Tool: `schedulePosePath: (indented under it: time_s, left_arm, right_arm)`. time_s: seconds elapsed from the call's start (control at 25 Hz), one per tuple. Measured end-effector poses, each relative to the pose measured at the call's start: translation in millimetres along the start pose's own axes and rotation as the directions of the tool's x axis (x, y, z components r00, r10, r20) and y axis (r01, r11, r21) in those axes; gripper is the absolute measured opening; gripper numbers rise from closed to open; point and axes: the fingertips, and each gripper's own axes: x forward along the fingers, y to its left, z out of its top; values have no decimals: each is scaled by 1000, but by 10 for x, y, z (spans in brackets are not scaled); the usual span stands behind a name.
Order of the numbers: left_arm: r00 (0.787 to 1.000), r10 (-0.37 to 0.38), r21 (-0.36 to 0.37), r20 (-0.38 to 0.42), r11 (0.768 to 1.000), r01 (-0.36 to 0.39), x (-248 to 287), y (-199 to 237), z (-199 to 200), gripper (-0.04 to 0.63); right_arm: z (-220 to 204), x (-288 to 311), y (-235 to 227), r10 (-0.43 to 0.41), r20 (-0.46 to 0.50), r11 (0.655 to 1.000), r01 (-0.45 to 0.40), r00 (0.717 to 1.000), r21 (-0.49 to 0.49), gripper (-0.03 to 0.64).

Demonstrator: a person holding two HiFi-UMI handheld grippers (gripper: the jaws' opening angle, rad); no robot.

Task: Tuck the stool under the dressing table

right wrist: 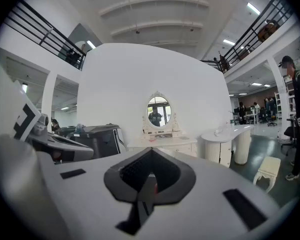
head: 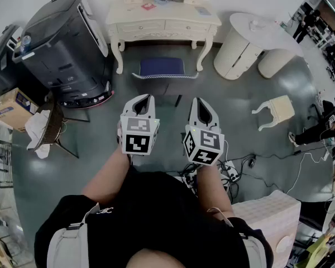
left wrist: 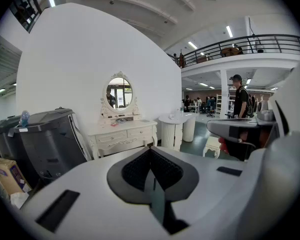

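Observation:
The cream dressing table stands against the far wall, with an oval mirror on top. The stool, blue-seated with a white rim, sits on the floor just in front of the table, between its front legs. Both grippers hover side by side on the near side of the stool, pointing at it without touching it. My left gripper is shut and holds nothing. My right gripper is likewise shut and holds nothing. In both gripper views the table shows ahead, and the stool is hidden behind the gripper bodies.
A large black machine stands left of the table, with a cardboard box and a cloth-draped chair nearer. On the right are a round white table and a small cream stool. Cables trail near my feet. A person stands far right.

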Motion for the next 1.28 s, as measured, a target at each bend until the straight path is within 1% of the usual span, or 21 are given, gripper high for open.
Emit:
schedulePosePath:
  time_s: [0.28, 0.56, 0.72, 0.88, 1.08, 1.28]
  left_arm:
    - [1000, 14, -8, -27, 1000, -15, -37, 81, -138, 5]
    - [999, 30, -16, -38, 999, -30, -81, 157, -183, 5]
    - [999, 30, -13, -40, 999, -31, -85, 161, -201, 5]
    - [999, 33, -11, -44, 999, -33, -66, 159, -205, 5]
    - [999, 26, -12, -44, 1000, -27, -16, 18, -208, 5]
    - [997, 32, -4, -67, 999, -32, 2, -117, -268, 5]
  right_arm:
    - [-80, 20, 114, 23, -17, 1000, -23, 1000, 16, 6]
    - [-115, 10, 216, 48, -30, 999, -47, 998, 5, 6]
    - [-138, 6, 205, 41, -34, 999, -42, 999, -11, 6]
    - [-158, -15, 143, 27, -46, 999, -28, 999, -26, 6]
    - [-162, -99, -22, 15, -39, 999, -16, 999, -34, 6]
    - [-222, -168, -219, 7, -37, 1000, -6, 999, 3, 6]
